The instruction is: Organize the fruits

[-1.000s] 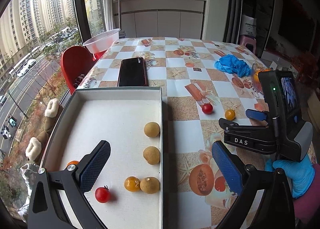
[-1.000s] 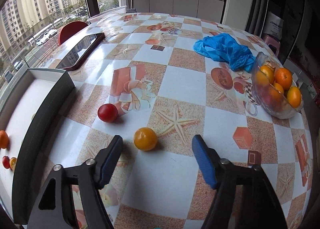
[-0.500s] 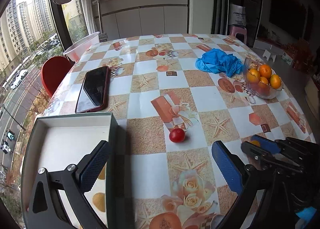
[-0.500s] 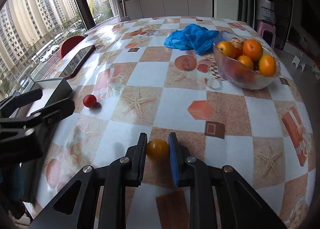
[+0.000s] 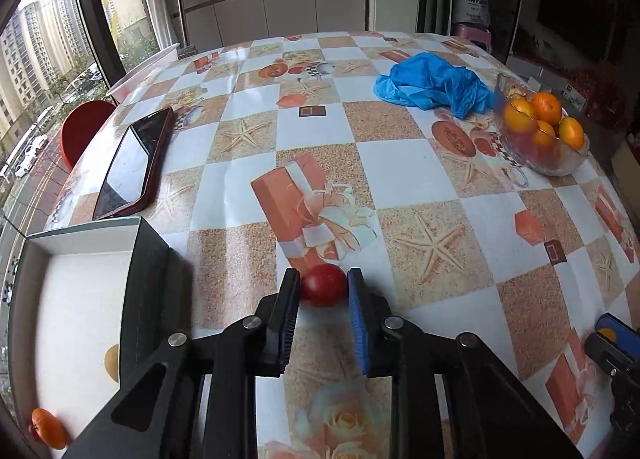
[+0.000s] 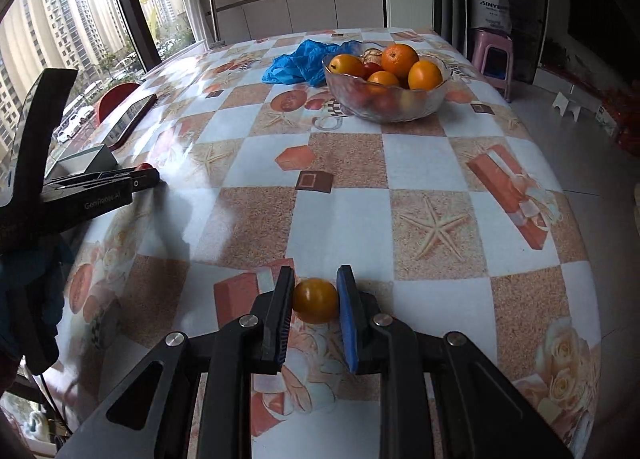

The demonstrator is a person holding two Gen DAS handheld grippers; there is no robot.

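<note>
Taking the white tray [image 5: 80, 283] as the landmark, the left gripper [image 5: 323, 291] stands just right of the tray's dark side wall; its jaws have just been closing and now clamp a red cherry tomato [image 5: 323, 286] that sits low on the table [image 5: 396, 163]. Farther right of the tray, the right gripper [image 6: 315, 301] is clamped on a yellow cherry tomato [image 6: 315, 300], its jaws having narrowed a moment ago. Both fruits are small, round, smooth and glossy, so the likely trouble is a tomato squirting out of the pads or splitting if squeezed hard. The left gripper could also clip the tray's wall on the way over. The glass bowl [image 6: 384, 107] of oranges lies far from the tray.
</note>
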